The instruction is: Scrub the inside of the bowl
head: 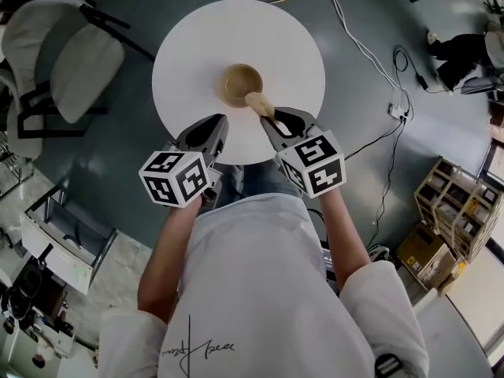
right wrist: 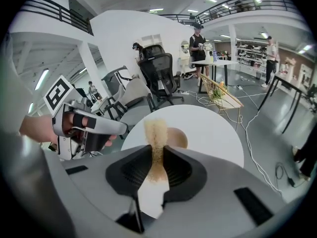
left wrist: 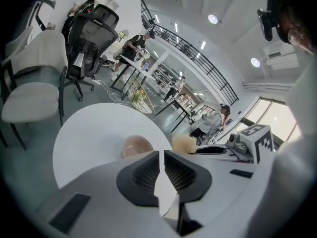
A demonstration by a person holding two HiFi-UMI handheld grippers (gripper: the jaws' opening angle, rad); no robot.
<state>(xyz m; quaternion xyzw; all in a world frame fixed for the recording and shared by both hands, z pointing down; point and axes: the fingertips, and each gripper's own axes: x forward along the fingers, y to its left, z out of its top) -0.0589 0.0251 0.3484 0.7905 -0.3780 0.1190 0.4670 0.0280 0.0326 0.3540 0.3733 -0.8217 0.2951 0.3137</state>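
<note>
A small tan bowl point(head: 240, 84) stands upright near the middle of the round white table point(head: 189, 46). My right gripper point(head: 268, 122) is shut on a tan fibrous scrubber point(head: 258, 103), whose tip reaches the bowl's near right rim. In the right gripper view the scrubber point(right wrist: 155, 138) sticks out between the jaws in front of the bowl point(right wrist: 178, 138). My left gripper point(head: 218, 124) hovers at the table's near edge, left of the bowl, shut with nothing in it. The left gripper view shows the bowl point(left wrist: 137, 145) and the scrubber point(left wrist: 184, 144) beyond my left gripper point(left wrist: 161, 155).
A white chair point(head: 71, 61) stands left of the table. Cables point(head: 370, 61) run over the grey floor on the right, with a wooden shelf and boxes point(head: 457, 207) further right. A black office chair point(left wrist: 91, 33) and several people are in the background.
</note>
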